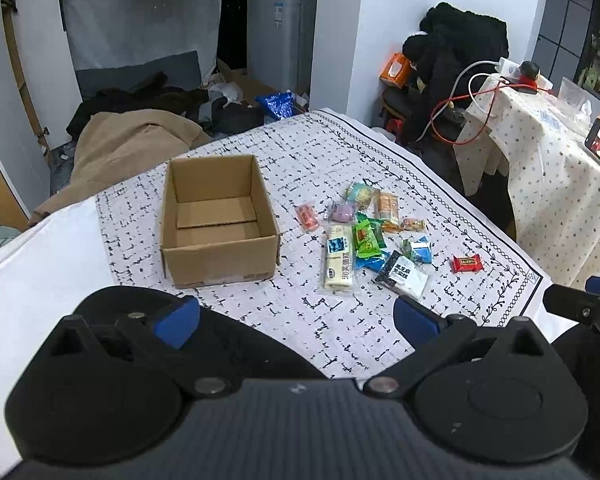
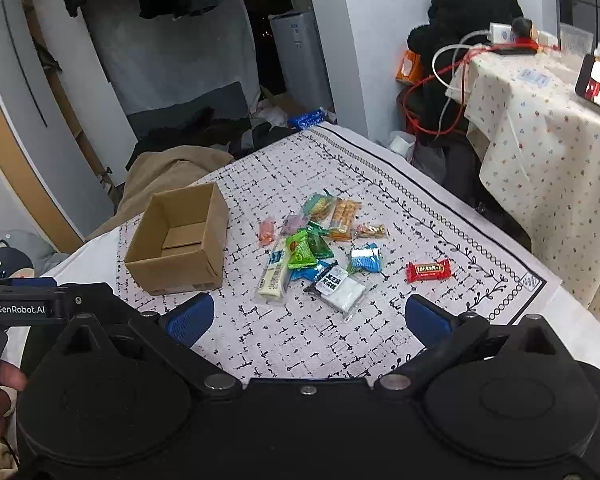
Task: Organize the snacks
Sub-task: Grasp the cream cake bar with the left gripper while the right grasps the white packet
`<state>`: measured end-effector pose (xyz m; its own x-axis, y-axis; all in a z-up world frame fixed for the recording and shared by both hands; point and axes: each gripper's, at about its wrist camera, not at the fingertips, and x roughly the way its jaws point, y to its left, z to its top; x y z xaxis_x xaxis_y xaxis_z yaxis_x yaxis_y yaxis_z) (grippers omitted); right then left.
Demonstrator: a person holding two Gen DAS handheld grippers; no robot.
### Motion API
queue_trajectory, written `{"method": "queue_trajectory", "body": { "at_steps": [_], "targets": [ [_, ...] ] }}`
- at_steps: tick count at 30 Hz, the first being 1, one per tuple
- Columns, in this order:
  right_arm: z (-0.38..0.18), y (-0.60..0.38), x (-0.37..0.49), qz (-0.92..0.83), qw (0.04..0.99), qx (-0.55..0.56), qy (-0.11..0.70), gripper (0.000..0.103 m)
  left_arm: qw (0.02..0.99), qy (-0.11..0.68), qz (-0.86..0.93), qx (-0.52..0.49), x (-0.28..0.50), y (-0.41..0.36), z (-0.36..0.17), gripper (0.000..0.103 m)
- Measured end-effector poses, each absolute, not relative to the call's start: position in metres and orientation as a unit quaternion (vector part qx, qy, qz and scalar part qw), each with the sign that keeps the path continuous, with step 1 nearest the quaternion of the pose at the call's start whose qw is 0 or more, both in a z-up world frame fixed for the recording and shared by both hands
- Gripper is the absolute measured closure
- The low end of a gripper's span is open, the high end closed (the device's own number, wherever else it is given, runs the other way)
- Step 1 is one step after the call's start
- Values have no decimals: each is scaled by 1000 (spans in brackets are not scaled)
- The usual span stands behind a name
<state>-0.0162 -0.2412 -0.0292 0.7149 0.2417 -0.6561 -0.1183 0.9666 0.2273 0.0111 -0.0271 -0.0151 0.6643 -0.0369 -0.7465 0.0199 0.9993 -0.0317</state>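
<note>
Snack packets (image 1: 370, 240) lie scattered in a loose cluster on a white tablecloth with black markings (image 1: 312, 168), just right of an open, empty cardboard box (image 1: 218, 220). Among them are a long cream bar (image 1: 339, 259), a bright green packet (image 1: 366, 239), a black-and-white packet (image 1: 402, 277), and a red wrapped candy (image 2: 428, 271) lying apart at the right edge of the group. The left gripper (image 1: 296, 320) hangs above the near edge of the cloth, its blue-padded fingers (image 1: 178, 322) spread wide with nothing between them. The right gripper (image 2: 309, 319) hangs likewise, fingers (image 2: 428, 320) wide apart and empty. Both sit well short of the snacks. Behind, a floral-covered side table (image 2: 540, 140) holds a lit phone (image 2: 598, 84).
</note>
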Motion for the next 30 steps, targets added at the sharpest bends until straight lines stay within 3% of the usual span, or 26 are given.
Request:
{"method": "queue_trajectory", "body": {
  "at_steps": [30],
  "targets": [
    [-114, -272, 87, 114, 879, 133, 443, 3, 881, 470, -22, -46, 120, -69, -92, 3]
  ]
}}
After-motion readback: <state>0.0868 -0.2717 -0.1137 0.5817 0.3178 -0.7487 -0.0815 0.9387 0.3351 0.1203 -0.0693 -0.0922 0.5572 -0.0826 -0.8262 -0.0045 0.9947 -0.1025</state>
